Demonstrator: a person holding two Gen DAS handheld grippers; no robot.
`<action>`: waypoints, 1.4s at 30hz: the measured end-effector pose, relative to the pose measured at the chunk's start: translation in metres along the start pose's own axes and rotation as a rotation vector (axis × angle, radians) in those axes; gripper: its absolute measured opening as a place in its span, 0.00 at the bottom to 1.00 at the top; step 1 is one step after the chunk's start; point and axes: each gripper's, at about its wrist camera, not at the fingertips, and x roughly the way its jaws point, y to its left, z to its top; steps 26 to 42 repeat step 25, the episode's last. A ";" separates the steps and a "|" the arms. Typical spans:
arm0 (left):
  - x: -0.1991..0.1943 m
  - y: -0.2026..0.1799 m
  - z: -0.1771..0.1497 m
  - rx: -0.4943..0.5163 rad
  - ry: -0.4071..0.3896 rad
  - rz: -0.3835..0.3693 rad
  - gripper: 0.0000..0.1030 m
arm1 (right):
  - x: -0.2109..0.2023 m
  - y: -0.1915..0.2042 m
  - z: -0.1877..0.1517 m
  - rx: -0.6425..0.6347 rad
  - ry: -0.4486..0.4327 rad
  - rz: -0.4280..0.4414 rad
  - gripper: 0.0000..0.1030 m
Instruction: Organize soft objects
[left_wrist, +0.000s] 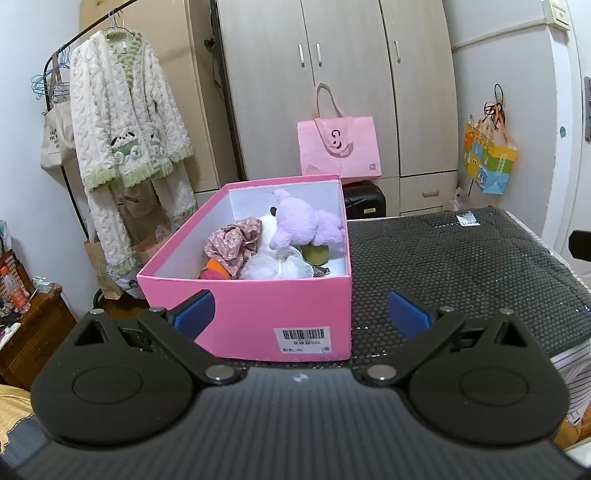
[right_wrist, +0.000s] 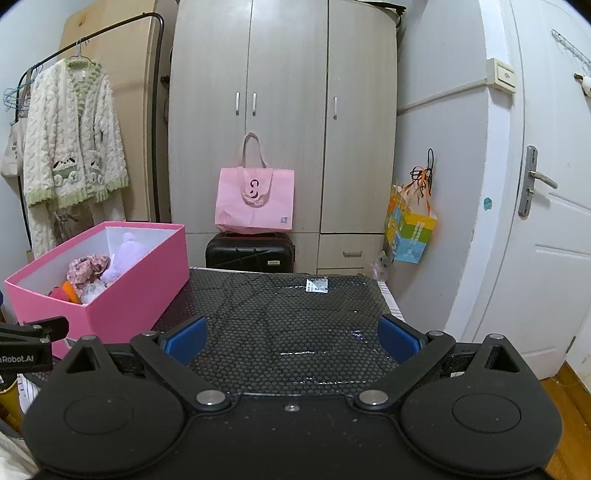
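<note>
1. Bedroom setting: desk (right_wrist: 295, 314) under black honeycomb mat, wardrobe (right_wrist: 284, 110) behind.
2. Left gripper (left_wrist: 301, 314): fingers (left_wrist: 195, 314) spread wide, empty, facing the pink box (left_wrist: 258, 314).
3. Right gripper (right_wrist: 291, 339): fingers (right_wrist: 184, 339) spread, holding nothing, over bare mat right of the pink box.
4. Soft objects, all inside the pink box, apparently gathered for storage: purple plush (left_wrist: 306, 221), floral scrunchie (left_wrist: 232, 240), white mesh puff (left_wrist: 277, 267), orange item (left_wrist: 216, 267).
5. Mat beside the pink box carries no soft items; sorting looks finished.
</note>
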 end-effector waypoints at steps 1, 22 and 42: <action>0.000 0.000 0.000 0.000 -0.002 0.001 0.99 | 0.001 -0.001 0.000 0.002 -0.001 0.000 0.98; -0.003 0.005 -0.003 -0.019 -0.046 0.027 0.99 | 0.011 -0.006 -0.002 0.024 0.024 0.003 0.98; -0.003 0.007 -0.003 -0.026 -0.044 0.026 0.99 | 0.012 -0.006 -0.003 0.026 0.026 0.005 0.98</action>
